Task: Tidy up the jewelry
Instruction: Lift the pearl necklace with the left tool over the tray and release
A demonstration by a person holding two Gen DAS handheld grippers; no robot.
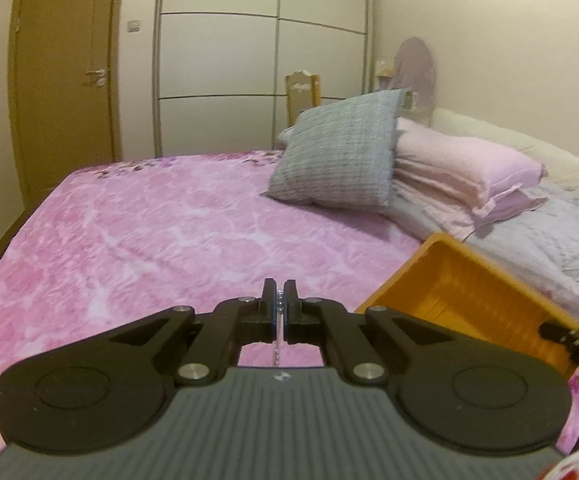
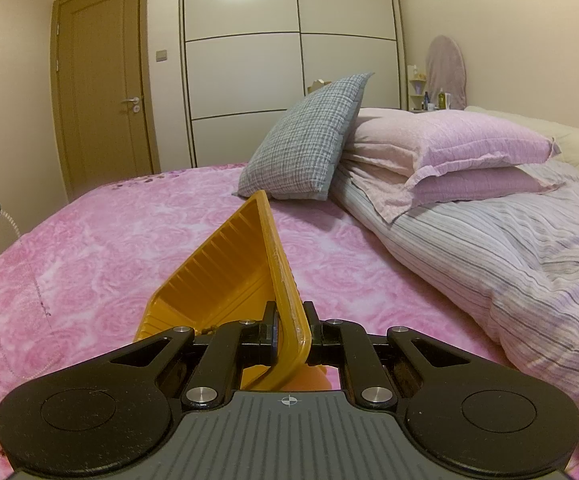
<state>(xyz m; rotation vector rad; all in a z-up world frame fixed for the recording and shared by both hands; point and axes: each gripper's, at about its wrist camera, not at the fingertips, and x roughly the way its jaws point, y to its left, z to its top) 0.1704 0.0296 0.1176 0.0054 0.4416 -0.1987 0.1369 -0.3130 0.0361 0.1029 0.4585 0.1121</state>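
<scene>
Item: beaded chain (image 1: 279, 304), thin, pinched between the pressed-together jaws of the left gripper (image 1: 280, 294), tail hanging below, above the pink bedspread (image 1: 149, 220).
Item: orange tray (image 2: 225, 272), 1 wall clamped by the right gripper (image 2: 291, 320), tilted.
Relation: tray lies to the chain's right, open side facing it; left hand nearer.

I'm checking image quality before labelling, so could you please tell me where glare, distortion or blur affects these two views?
Left wrist view: a lamp's glare on the wardrobe, fisheye bowing of the door, soft background, a hazy orange tray; the bead chain in the left gripper stays legible. Right wrist view: the same glare, sharper overall, the right gripper crisp.
</scene>
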